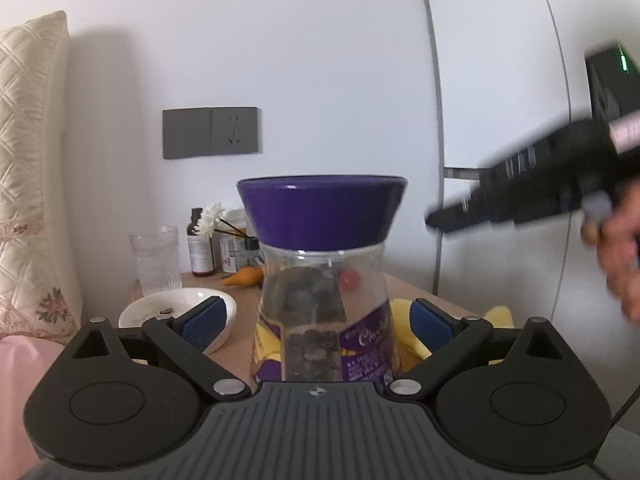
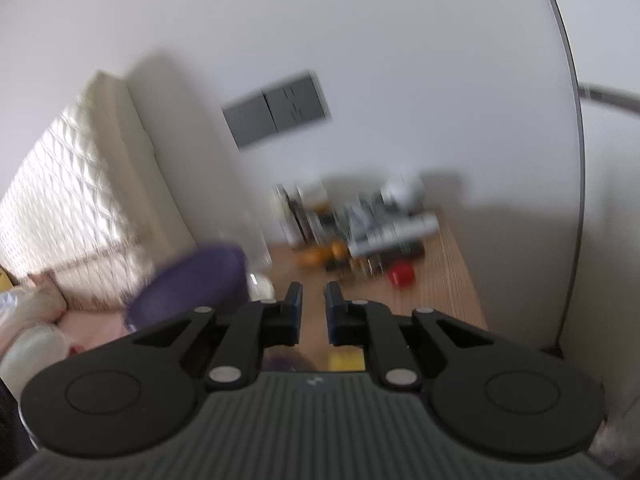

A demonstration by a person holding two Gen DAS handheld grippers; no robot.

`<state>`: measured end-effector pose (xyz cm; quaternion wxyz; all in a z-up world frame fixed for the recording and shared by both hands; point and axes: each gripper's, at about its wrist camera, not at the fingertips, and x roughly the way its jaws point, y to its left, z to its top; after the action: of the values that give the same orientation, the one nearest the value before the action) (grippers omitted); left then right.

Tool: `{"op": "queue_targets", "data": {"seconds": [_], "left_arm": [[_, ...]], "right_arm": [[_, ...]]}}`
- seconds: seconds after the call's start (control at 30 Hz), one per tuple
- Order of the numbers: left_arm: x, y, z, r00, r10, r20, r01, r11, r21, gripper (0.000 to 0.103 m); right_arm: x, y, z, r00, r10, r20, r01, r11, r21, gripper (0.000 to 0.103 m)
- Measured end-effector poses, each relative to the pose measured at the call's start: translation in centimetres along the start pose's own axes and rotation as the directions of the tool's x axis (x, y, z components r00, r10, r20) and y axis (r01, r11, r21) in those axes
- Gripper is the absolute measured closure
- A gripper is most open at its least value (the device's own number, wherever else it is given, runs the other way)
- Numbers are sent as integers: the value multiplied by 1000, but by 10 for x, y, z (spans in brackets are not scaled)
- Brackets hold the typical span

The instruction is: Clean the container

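A clear plastic jar (image 1: 322, 312) with a purple lid (image 1: 322, 210) and a purple-yellow label stands upright between the fingers of my left gripper (image 1: 316, 322). The blue pads (image 1: 202, 322) stand wide on both sides and do not touch it. Dark items and something red lie inside the jar. My right gripper (image 2: 312, 312) is up in the air, its fingers close together with a narrow gap and nothing between them. It shows blurred at the right of the left wrist view (image 1: 520, 196). The purple lid (image 2: 192, 280) shows blurred at its lower left.
A wooden bedside table (image 2: 440, 280) holds a white bowl (image 1: 176, 312), a ribbed glass (image 1: 156, 258), small bottles (image 1: 200, 248), a flower diffuser, an orange toy (image 1: 242, 278), a red object (image 2: 402, 274) and a yellow cloth (image 1: 498, 316). A quilted headboard (image 1: 28, 160) stands left; the wall has a grey socket (image 1: 210, 132).
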<state>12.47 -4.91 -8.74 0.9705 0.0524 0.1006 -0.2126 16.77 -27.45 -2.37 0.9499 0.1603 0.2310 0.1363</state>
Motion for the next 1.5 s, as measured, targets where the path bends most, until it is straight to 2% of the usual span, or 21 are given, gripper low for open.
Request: {"op": "queue_targets", "data": {"seconds": [0.07,0.1,0.13,0.17,0.2,0.23,0.27,0.47,0.57,0.6,0.73,0.83,0.97,1.07,1.17,1.3,1.4,1.47,1.5], "left_arm": [[0,-2,-2,1000,1,-5,-1,1000,19,4],[-1,-3,-3,1000,2,-7,-2,1000,29,4],[-1,-5,-4,1000,12,-7,-12,999,45,4],[-2,-5,-4,1000,12,-2,-12,999,53,4],[-3,-6,-4,1000,12,3,-12,998,60,4],[-4,-5,-4,1000,8,7,-8,998,57,4],[-4,-4,-3,1000,9,8,-9,999,50,4],[-10,-6,4,999,49,-16,-49,998,37,4],[-14,-8,9,997,67,-36,-66,998,23,4],[-15,-9,11,997,69,-40,-68,997,19,4],[-16,-12,17,996,78,-44,-77,997,12,4],[-14,-13,20,996,74,-50,-72,997,36,4],[-5,-11,27,996,60,-61,-59,998,23,4],[4,-14,32,996,68,-61,-65,997,50,4],[12,-18,30,997,64,-53,-59,995,81,4],[21,-19,27,997,55,-55,-51,997,64,4],[25,-20,27,996,68,-61,-64,996,65,4],[29,-21,25,994,82,-70,-77,994,72,8],[33,-20,25,993,87,-76,-82,994,67,15]], "right_arm": [[3,-13,-19,999,-21,-31,21,1000,18,87],[5,-20,-28,998,-27,-52,29,999,33,80],[6,-26,-37,997,-29,-66,32,998,46,65],[8,-28,-44,997,-31,-74,34,998,46,55],[10,-30,-51,996,-27,-84,30,999,31,40],[12,-30,-56,995,-32,-94,33,999,7,33],[15,-29,-62,994,-37,-103,35,999,-18,32],[37,-26,-79,986,-77,-147,56,988,-141,34],[41,-21,-83,983,-111,-149,79,976,-205,48],[41,-18,-84,982,-118,-149,83,971,-224,58],[41,-24,-76,981,-90,-174,63,986,-156,81],[31,-27,-62,984,-78,-160,64,993,-95,83],[7,-25,-20,997,-22,-70,20,999,-28,83],[-7,-14,18,999,50,-10,-50,999,2,82],[-13,6,47,993,118,18,-118,993,-30,81],[-5,31,64,982,186,-18,-187,978,-93,81],[12,49,64,980,180,-81,-192,964,-185,81],[23,55,60,978,167,-122,-191,956,-222,81],[26,58,57,979,160,-126,-187,953,-240,80]]}}
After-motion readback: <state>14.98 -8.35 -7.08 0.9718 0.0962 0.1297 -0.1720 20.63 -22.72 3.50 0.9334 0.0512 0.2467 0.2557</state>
